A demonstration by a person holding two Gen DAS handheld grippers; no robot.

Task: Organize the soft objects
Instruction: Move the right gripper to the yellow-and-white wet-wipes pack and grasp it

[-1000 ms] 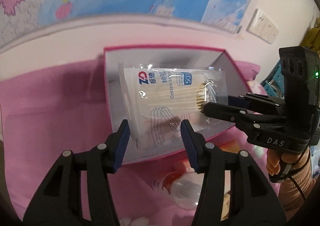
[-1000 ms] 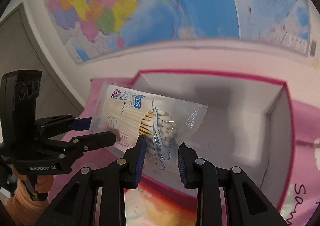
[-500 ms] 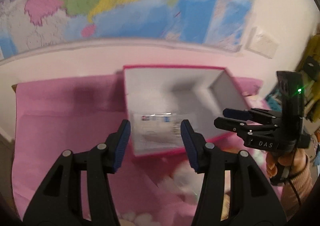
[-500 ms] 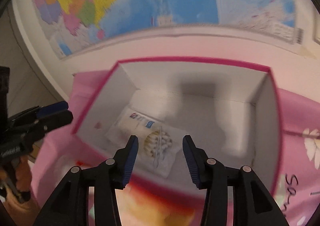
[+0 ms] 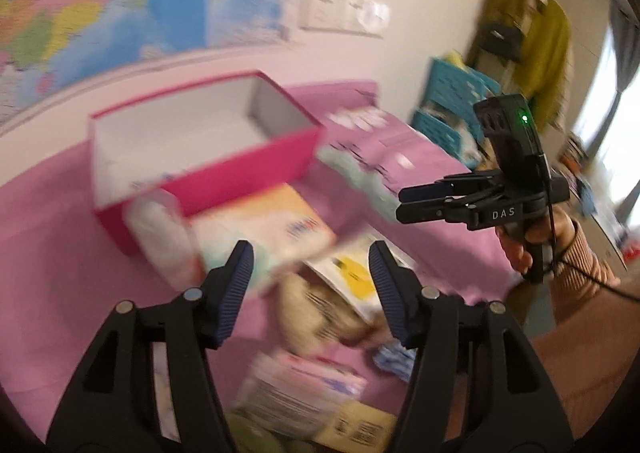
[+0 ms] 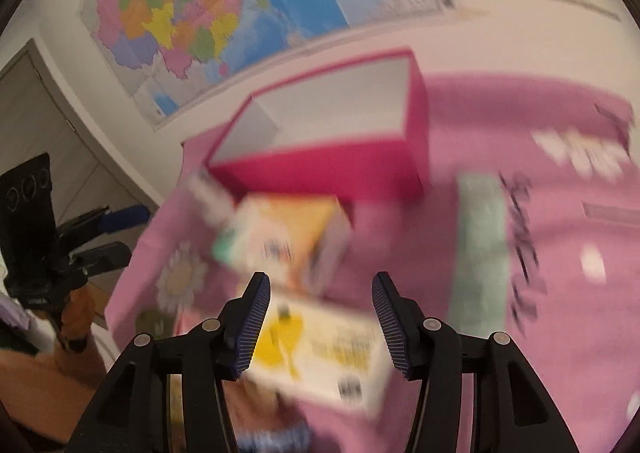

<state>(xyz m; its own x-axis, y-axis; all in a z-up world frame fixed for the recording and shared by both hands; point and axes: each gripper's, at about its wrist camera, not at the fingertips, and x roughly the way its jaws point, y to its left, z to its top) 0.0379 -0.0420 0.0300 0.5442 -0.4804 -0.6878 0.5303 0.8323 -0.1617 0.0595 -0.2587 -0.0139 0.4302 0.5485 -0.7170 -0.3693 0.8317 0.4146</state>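
The open pink box (image 5: 208, 173) stands on the pink cloth (image 5: 52, 233); a blurred strip of the cotton-swab bag (image 5: 154, 183) shows inside it. In front of it lies a pile of soft packs: an orange-and-white pack (image 5: 276, 229), a white roll pack (image 5: 160, 241), a yellow-and-white pack (image 5: 352, 273) and a beige plush (image 5: 320, 317). My left gripper (image 5: 308, 273) hovers over this pile with its jaws opening and nothing between them. My right gripper (image 6: 320, 309) hangs above the yellow-and-white pack (image 6: 328, 349) and short of the box (image 6: 328, 169); its jaws are opening and grip nothing.
A map covers the wall (image 6: 200, 13) behind the box. Blue crates (image 5: 452, 109) and a yellow garment (image 5: 540, 41) stand at the right. More packets (image 5: 296, 385) lie near the front edge. From each wrist the other gripper shows: right gripper (image 5: 404, 203), left gripper (image 6: 132, 233).
Both grippers let go of the cotton-swab bag, which now lies in the pink box. Both have pulled back from the box to over the pile, with their jaws wider apart.
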